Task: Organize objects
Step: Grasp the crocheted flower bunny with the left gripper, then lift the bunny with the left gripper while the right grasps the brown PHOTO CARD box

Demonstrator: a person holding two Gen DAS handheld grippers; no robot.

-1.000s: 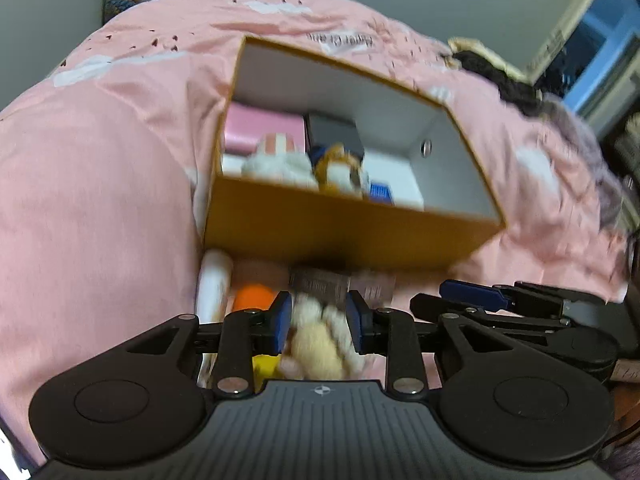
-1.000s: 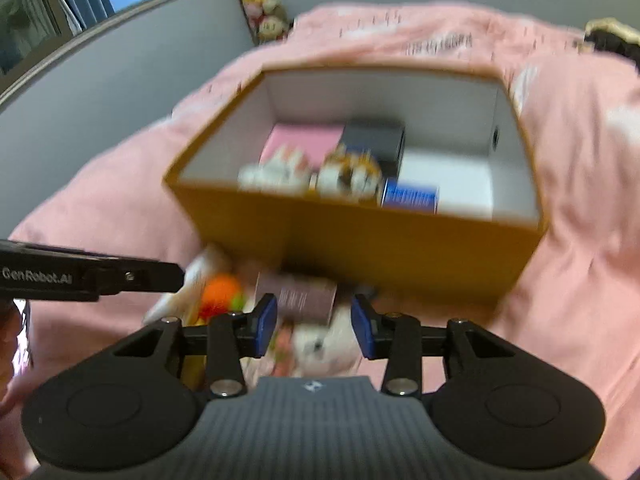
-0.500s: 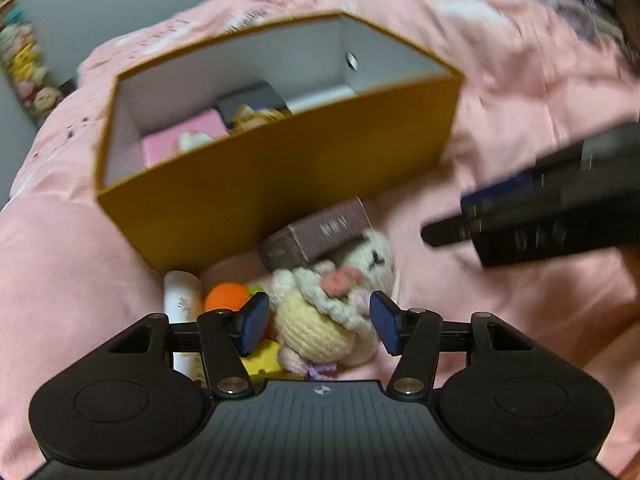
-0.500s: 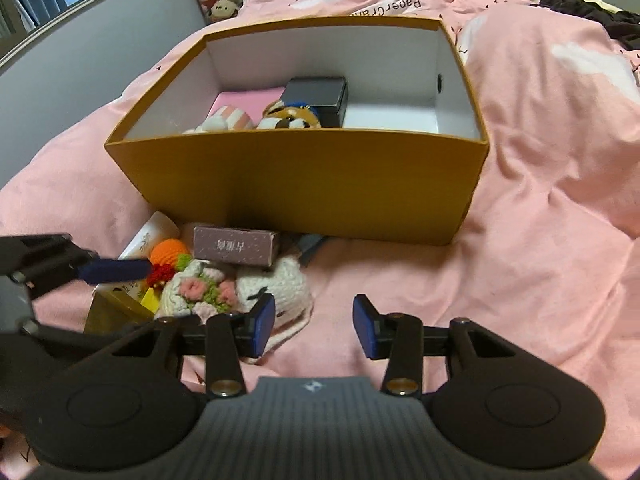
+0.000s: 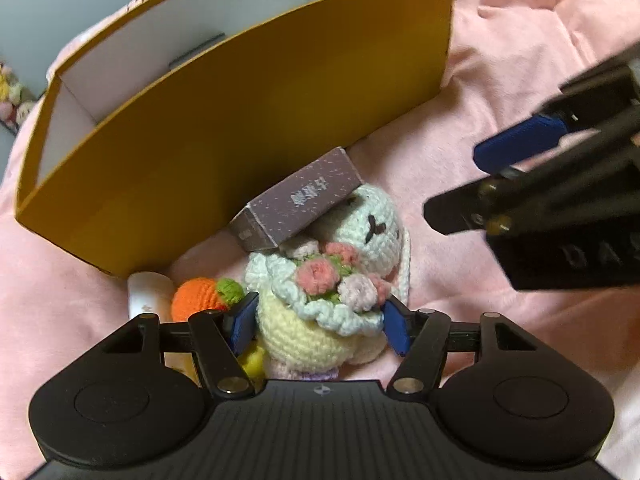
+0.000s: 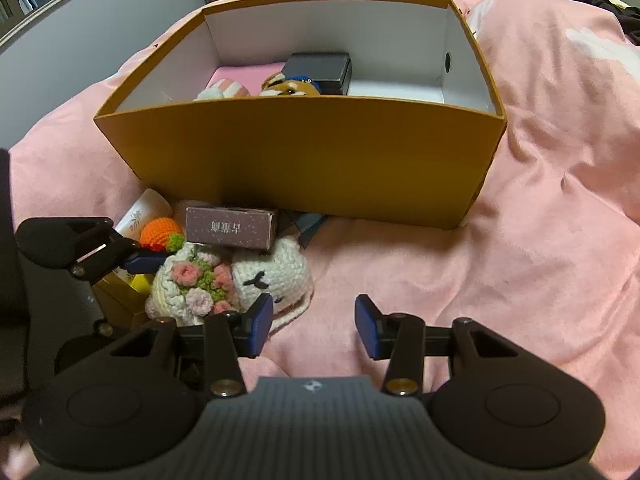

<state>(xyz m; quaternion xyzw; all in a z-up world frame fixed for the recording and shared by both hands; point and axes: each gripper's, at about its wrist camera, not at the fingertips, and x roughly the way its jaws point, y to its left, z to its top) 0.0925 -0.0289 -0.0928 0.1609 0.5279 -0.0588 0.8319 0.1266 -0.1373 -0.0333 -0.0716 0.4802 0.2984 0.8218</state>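
Note:
A crocheted white bunny (image 5: pixel 320 300) with a pink flower bouquet lies on the pink bedding in front of a mustard cardboard box (image 5: pixel 240 128). My left gripper (image 5: pixel 318 326) points down over the bunny, its jaws are opening, and the bunny's body sits between the blue pads. In the right wrist view the bunny (image 6: pixel 224 280) lies left of my right gripper (image 6: pixel 314 331), which is open over bare bedding. A small purple carton (image 6: pixel 230 228) rests on the bunny's head. The left gripper (image 6: pixel 140 260) shows at the left edge.
Beside the bunny lie a crocheted orange carrot (image 5: pixel 194 298), a white tube (image 5: pixel 146 292) and a yellow item. The box (image 6: pixel 320 160) holds a pink case, a black box (image 6: pixel 320 68) and small plush toys. The right gripper (image 5: pixel 520 148) hangs at the right.
My left gripper has rolled and come down onto the bunny, and its jaws have spread wider around it. The right gripper has sunk a little toward the bedding.

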